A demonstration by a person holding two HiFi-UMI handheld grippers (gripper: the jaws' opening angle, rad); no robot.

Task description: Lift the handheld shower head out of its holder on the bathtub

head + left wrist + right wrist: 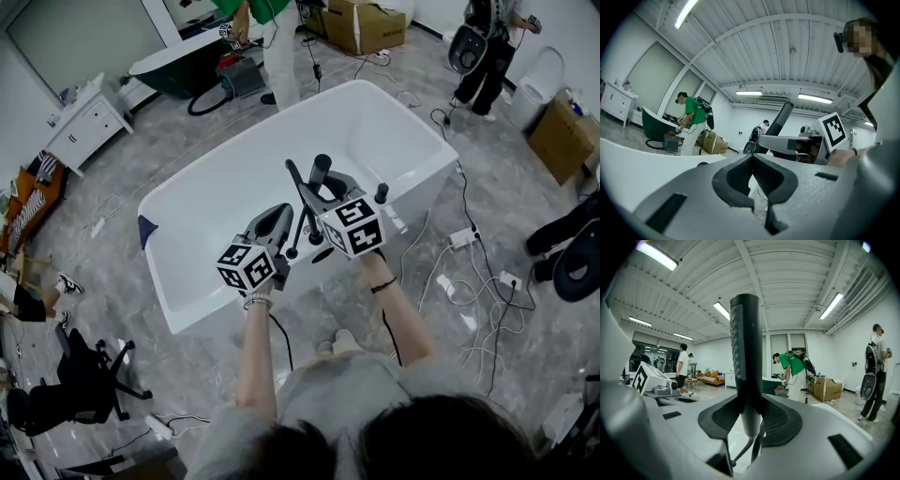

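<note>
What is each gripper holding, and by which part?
The right gripper clamps the black shower head near its handle's lower end; the left gripper holds nothing.

The bathtub (225, 211) looks smooth, glossy white. The shower head (745, 357) is matt black with a finely textured strip. The floor (150, 150) looks like smooth grey stone.

Lab space: bathtub (225, 202), floor cables (483, 286), cartons (364, 23)

No word, number or brand can be read anywhere in these views. The left cube (247, 267) on the left gripper (752, 161) and the right cube (353, 227) on the right gripper (747, 416) carry only black-and-white square marker patterns, no letters. Any print on the cardboard box (366, 25) is too small to read.
</note>
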